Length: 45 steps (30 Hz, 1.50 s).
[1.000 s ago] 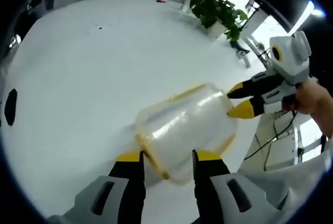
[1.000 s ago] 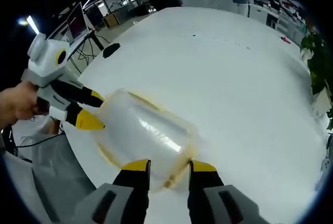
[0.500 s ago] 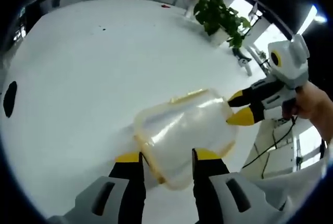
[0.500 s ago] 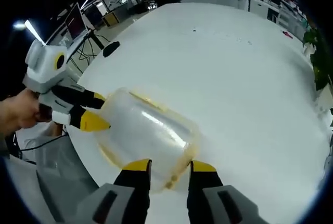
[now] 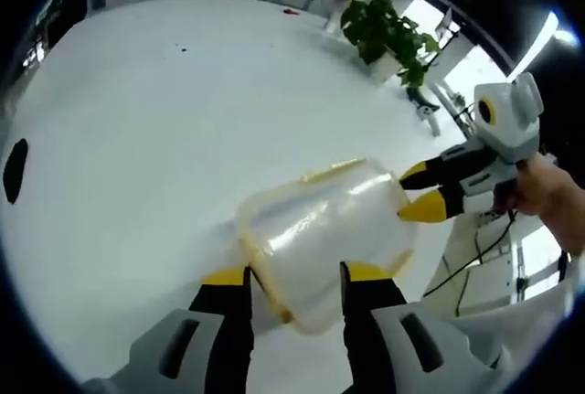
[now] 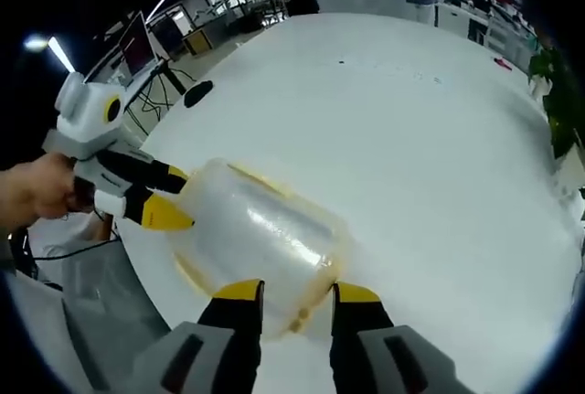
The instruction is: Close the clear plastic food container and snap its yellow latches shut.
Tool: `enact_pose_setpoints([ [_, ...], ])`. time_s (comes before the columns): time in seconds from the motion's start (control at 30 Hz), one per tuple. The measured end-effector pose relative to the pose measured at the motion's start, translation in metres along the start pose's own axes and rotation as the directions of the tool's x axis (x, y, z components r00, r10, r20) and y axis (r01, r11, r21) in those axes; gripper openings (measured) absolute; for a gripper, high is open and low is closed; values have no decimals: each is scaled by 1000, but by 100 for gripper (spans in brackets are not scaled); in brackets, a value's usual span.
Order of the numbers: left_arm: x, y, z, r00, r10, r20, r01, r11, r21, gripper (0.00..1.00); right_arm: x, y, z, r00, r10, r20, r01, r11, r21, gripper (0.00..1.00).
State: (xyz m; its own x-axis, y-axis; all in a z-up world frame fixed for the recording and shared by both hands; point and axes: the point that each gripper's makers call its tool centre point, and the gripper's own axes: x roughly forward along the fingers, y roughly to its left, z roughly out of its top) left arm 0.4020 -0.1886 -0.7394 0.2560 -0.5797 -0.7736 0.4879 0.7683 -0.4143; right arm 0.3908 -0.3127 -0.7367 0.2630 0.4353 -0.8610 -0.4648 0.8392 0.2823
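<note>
Setting: white tabletop (image 5: 137, 138) in an open office; desks, monitors and standing people lie beyond its far edge in the right gripper view.
Background plant: leafy potted plant (image 5: 388, 24) at the far right corner of the tabletop in the left gripper view; its leaves also reach the right border of the right gripper view.
Dark object: flat black oval (image 6: 196, 92) near the tabletop edge, well apart from the container.
Container: clear plastic food container (image 5: 320, 229) with yellowish trim, resting on the tabletop near its edge; lid seated on top, rounded and glossy (image 6: 256, 234).
Latches: yellow latches sit along the container's rim; whether any is snapped down cannot be told.
Left tongs: left tongs (image 5: 294, 275), black with yellow tips, rise from the bottom of the left gripper view; jaws parted, one on each side of the container's near end, touching or just beside its wall. In the right gripper view they enter from the left (image 6: 164, 202), held by a hand (image 6: 32, 197).
Right tongs: right tongs (image 6: 291, 292) likewise stand parted across the opposite end of the container, tips at its rim. In the left gripper view they enter from the right (image 5: 422, 195), yellow tips against the container's far end, held by a hand (image 5: 548, 197).
Grip: neither pair is clamped; the container lies between the two pairs.
</note>
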Motion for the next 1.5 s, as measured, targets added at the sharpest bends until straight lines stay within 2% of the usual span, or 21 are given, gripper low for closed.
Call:
enact_pose_setpoints([
  [0.27,-1,2,1,1000,-11,18,11,1000,-9,37,-1,0,1,999,7,44,-8,1000,19,27],
  [0.43,-2,3,1,1000,-5,24,5,1000,-5,40,-3,1,1,999,3,33,-2,999,-42,28],
  [0.57,-6,3,-1,1000,2,19,-3,998,60,39,-7,2,-4,1000,0,13,1,996,-87,27],
  [0.67,-9,2,-3,1000,-2,14,1,995,96,39,-8,4,0,999,13,37,-9,993,-119,31],
  [0.77,-12,5,2,999,11,33,-17,979,203,44,-10,3,0,999,7,37,0,985,-175,30],
  [0.97,-16,4,6,999,2,42,-13,961,276,47,-15,-1,2,999,-19,31,26,972,-232,31],
  [1.03,-18,8,4,999,18,28,-26,941,338,47,-17,-1,3,999,-16,34,23,970,-240,32],
  [1.07,-19,9,1,999,31,11,-32,923,382,48,-18,-2,3,999,-15,34,23,968,-249,32],
  [1.1,-20,9,1,999,32,8,-32,914,405,49,-19,-3,4,999,-22,37,31,960,-278,32],
  [1.17,-22,6,3,1000,12,23,-21,897,441,50,-21,-5,5,999,-28,36,38,948,-315,32],
  [1.2,-24,3,5,1000,-3,26,-10,880,475,50,-22,-4,6,999,-22,42,35,943,-332,33],
  [1.27,-26,1,9,999,-14,36,-7,858,514,51,-24,-1,7,999,-6,50,24,933,-360,33],
  [1.3,-27,-4,10,999,-38,33,13,832,555,53,-24,0,7,999,-1,47,19,925,-379,33],
  [1.33,-28,-8,11,998,-61,32,31,815,578,54,-24,1,7,999,1,42,15,921,-389,32],
  [1.37,-30,-9,12,998,-60,33,30,813,581,55,-25,2,8,999,2,43,16,915,-403,31],
  [1.43,-30,-8,11,999,-48,11,31,776,630,56,-27,5,12,998,15,56,11,898,-439,31],
  [1.5,-30,-9,14,998,-55,13,33,754,656,55,-27,10,15,998,29,63,4,882,-472,32],
])
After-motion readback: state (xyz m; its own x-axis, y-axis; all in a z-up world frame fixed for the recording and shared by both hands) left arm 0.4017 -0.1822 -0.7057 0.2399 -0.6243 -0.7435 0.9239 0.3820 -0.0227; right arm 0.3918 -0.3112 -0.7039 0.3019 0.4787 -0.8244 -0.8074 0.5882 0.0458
